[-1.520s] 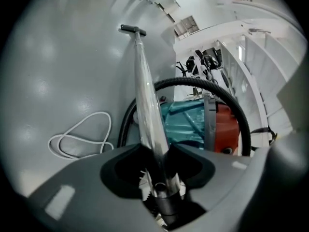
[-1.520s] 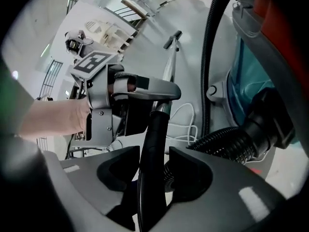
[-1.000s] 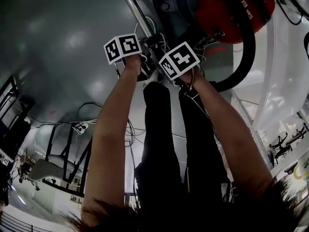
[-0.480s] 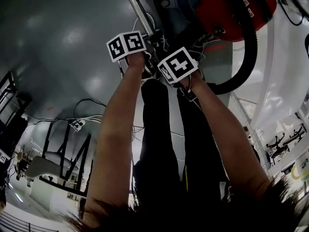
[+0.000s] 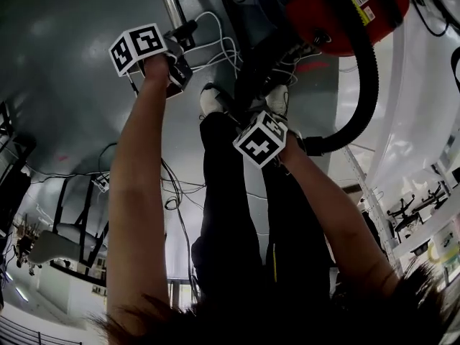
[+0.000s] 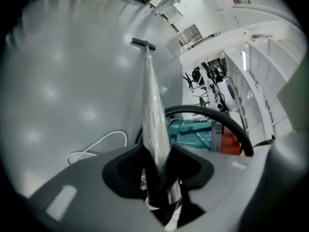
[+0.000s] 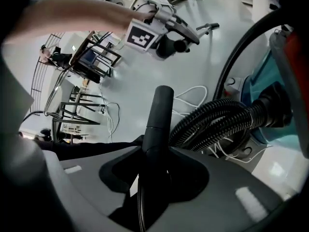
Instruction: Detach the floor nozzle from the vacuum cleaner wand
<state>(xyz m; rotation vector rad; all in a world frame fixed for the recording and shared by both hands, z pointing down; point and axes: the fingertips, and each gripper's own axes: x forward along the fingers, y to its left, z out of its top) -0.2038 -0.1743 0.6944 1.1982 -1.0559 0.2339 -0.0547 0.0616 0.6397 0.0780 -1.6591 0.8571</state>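
Note:
My left gripper [image 6: 157, 170] is shut on the shiny metal wand [image 6: 152, 105]. The wand runs away across the grey floor to the dark floor nozzle [image 6: 143, 43] at its far end. In the head view the left gripper [image 5: 180, 45] holds the wand [image 5: 170, 2] at upper left. My right gripper [image 7: 155, 158] is shut on a black hose tube [image 7: 159, 115] whose open end points up, free of the wand. Its marker cube [image 5: 260, 139] shows at the centre of the head view, well apart from the left gripper.
The red vacuum body [image 5: 338, 9] stands at the top right, with its black ribbed hose [image 5: 363, 85] curving down to the right hand. A white cable [image 5: 215, 45] lies on the floor near the person's white shoes [image 5: 212, 99]. Black frames [image 7: 91, 57] stand further off.
The two grippers, close together before, have drawn apart. The left went up and left with the metal wand; the right came down and right with the black hose tube.

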